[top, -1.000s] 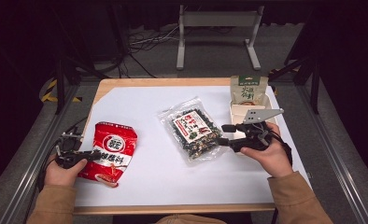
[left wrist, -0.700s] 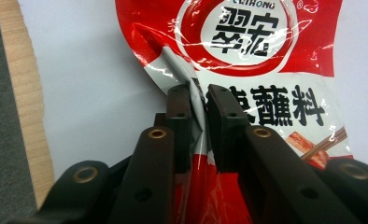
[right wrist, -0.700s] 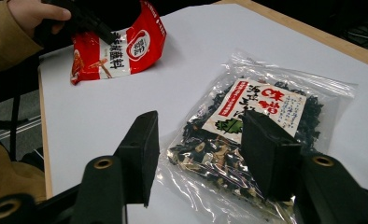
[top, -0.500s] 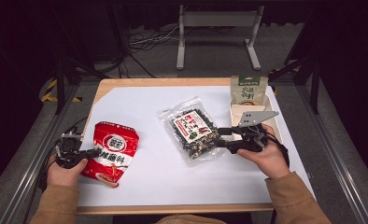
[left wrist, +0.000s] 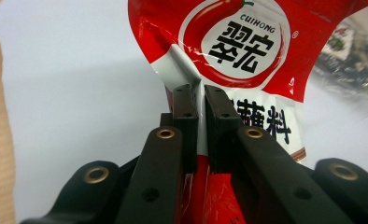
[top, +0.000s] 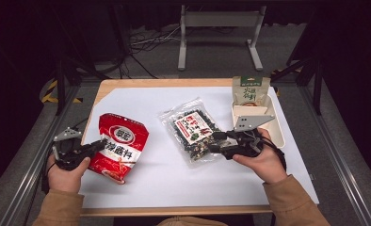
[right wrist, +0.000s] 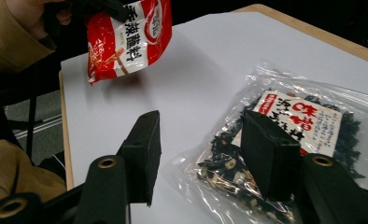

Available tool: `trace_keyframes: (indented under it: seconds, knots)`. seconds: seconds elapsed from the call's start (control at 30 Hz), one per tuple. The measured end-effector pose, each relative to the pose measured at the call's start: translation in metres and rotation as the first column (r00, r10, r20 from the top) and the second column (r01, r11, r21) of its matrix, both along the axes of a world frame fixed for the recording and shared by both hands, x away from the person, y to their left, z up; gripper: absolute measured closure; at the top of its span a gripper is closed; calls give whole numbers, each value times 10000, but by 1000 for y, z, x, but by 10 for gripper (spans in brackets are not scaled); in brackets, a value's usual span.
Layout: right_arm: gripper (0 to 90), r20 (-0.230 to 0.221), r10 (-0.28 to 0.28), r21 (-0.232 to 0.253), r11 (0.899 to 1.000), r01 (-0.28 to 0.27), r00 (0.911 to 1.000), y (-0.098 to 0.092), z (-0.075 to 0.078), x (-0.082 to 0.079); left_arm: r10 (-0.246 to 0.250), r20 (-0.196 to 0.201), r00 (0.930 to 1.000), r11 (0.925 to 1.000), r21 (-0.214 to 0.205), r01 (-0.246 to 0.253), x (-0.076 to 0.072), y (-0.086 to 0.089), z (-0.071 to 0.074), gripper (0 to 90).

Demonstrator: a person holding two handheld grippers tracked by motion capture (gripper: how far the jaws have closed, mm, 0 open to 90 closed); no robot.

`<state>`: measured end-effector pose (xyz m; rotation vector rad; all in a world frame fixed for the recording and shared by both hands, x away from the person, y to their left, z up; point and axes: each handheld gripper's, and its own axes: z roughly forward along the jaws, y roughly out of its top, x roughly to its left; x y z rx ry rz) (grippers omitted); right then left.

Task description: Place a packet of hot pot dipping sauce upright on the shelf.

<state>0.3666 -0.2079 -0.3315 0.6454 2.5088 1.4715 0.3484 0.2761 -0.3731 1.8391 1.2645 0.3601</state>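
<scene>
The tray [top: 278,126] at 3 o'clock on the table [top: 150,87] holds an upright green pouch [top: 250,90]. The table wears a white sheet [top: 174,174]; dark floor and a metal stand [top: 219,33] lie beyond.

At 9 o'clock the left gripper [left wrist: 200,100] is clamped on the red bag [top: 118,146], its jaws having just closed, lifting its edge. At centre the clear bag [top: 194,131] lies flat; the right gripper [right wrist: 201,140] straddles its corner, jaws apart and lately widening.

Light fell from above onto the white tabletop sheet [top: 174,183], which was bright, while the floor around it lay dim. The glossy red snack pouch [left wrist: 247,51] caught glare near the centre of the left gripper view. Its upper right corner was blurred. Soft shadow lay beneath the pouch in the right gripper view.
</scene>
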Motion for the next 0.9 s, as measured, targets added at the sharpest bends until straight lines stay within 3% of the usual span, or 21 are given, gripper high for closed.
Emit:
trace_keyframes:
  seconds: [0.23, 0.43, 0.73, 0.9]
  knots:
    - [441, -31, 194, 110, 9998, -193, 9998, 13, -2, -1, -552, 384, 9977, 9984, -104, 556, -1, -22, 11, 844]
    - [429, -26, 80, 582, 9983, -79, 10000, 18, -2, 0, -1200, 504, 9915, 9927, -30, 1203, 3, -49, 18, 844]
    - [406, 22, -106, 778, 9969, 104, 9999, 27, -5, 1, -1705, 643, 9833, 9853, 0, 1709, 9, -75, 25, 844]
    - [403, -218, -312, 810, 9962, 328, 9993, 33, -11, 4, -1865, 831, 9789, 9821, -92, 1879, 10, -86, 28, 844]
